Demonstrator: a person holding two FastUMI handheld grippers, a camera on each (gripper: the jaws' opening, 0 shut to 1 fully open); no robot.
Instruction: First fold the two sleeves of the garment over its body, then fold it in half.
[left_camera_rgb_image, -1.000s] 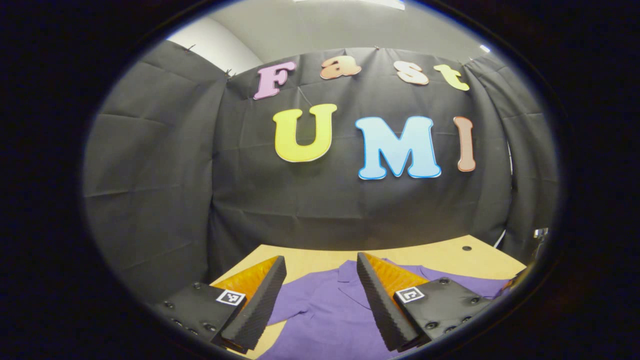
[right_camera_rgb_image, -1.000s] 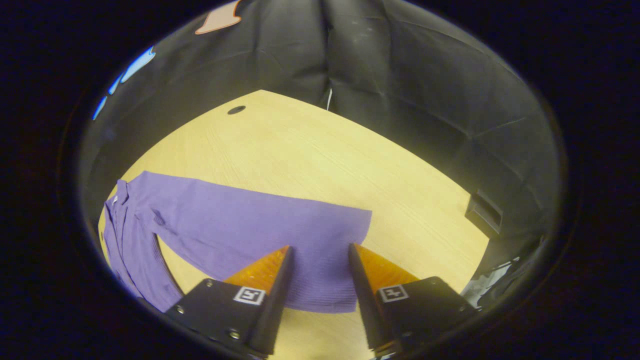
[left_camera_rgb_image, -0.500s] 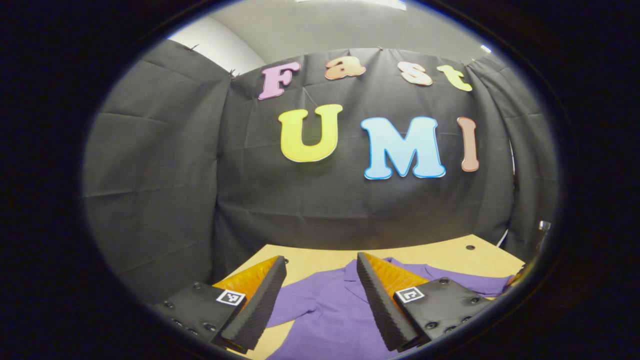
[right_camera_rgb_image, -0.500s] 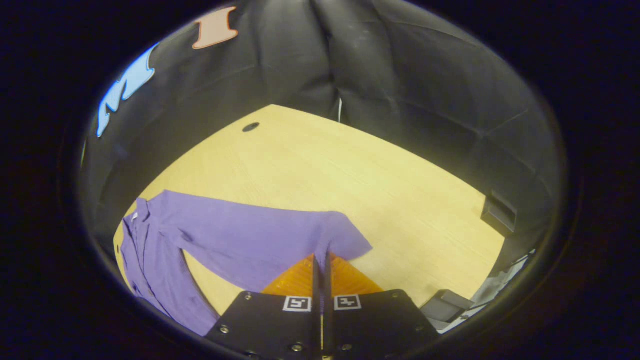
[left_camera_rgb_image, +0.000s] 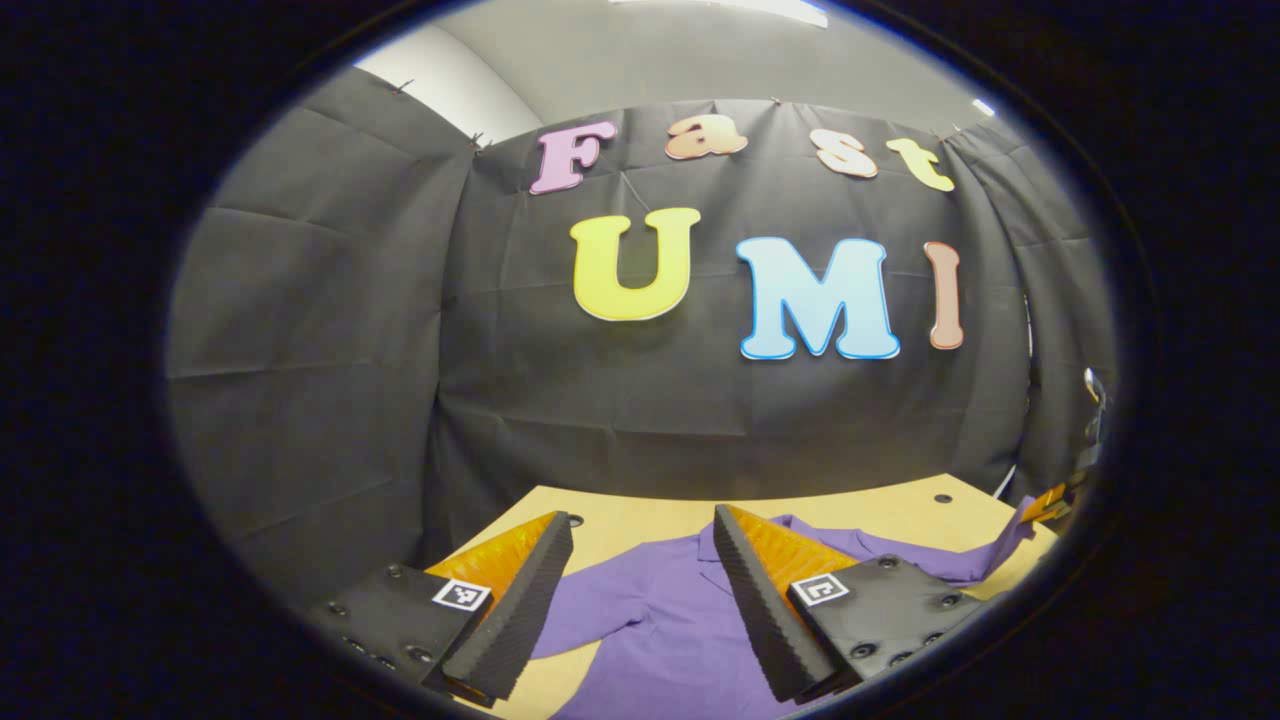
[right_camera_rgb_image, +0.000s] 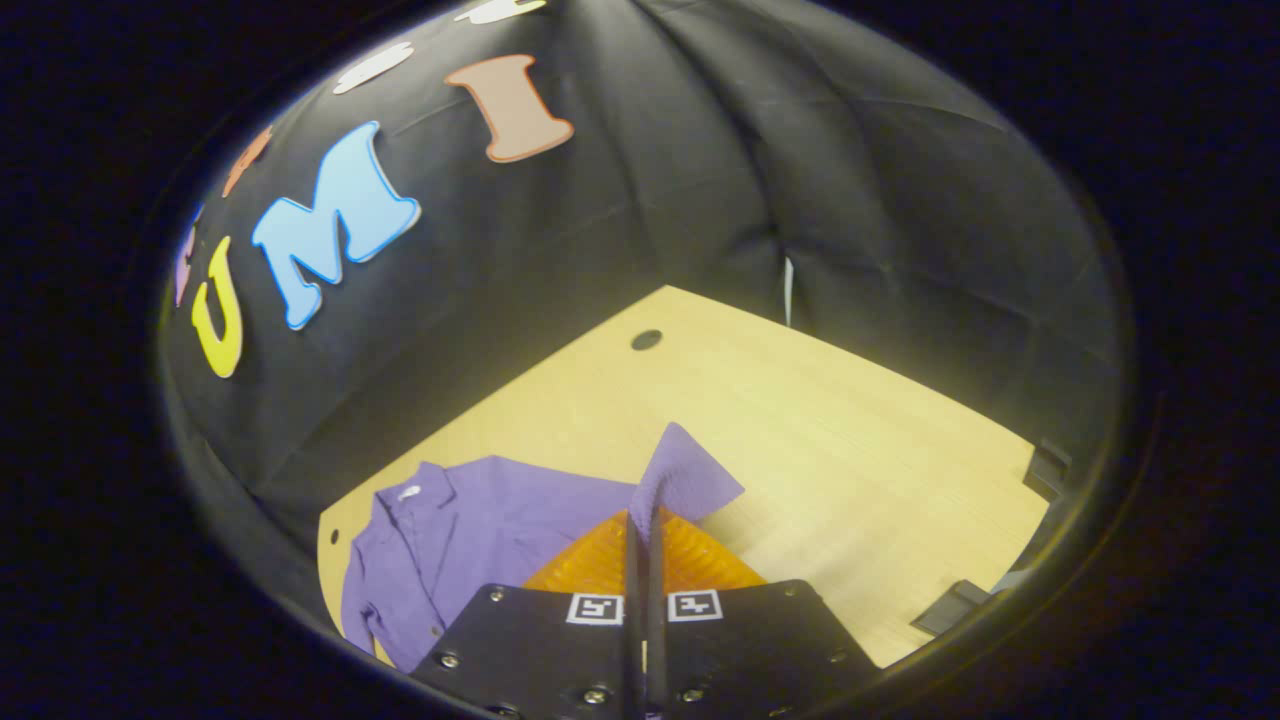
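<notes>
- So far only the first step looks under way: the right gripper has its two fingers pressed together on the cuff end of one sleeve of a purple garment, and that end stands up off the table while the sleeve's other end joins the body.
- Nothing is folded over the body yet, as far as the right gripper view shows; the collar and front lie flat and open toward the left of that view.
- Left to do, by my reading: lay this sleeve across the body, fold the other sleeve the same way, then fold the garment in half.
- Meanwhile the left gripper hangs above the garment's collar area with its fingers spread wide apart and nothing between them.
- Far off at the right edge of the left gripper view, the lifted sleeve end rises toward the other gripper.
- Underneath is a pale wooden table, smooth and bare around the garment, with a small dark round hole near its far edge.
- Around the table hangs a black cloth wall, creased and pinned at the top, with a grey ceiling above it.
</notes>
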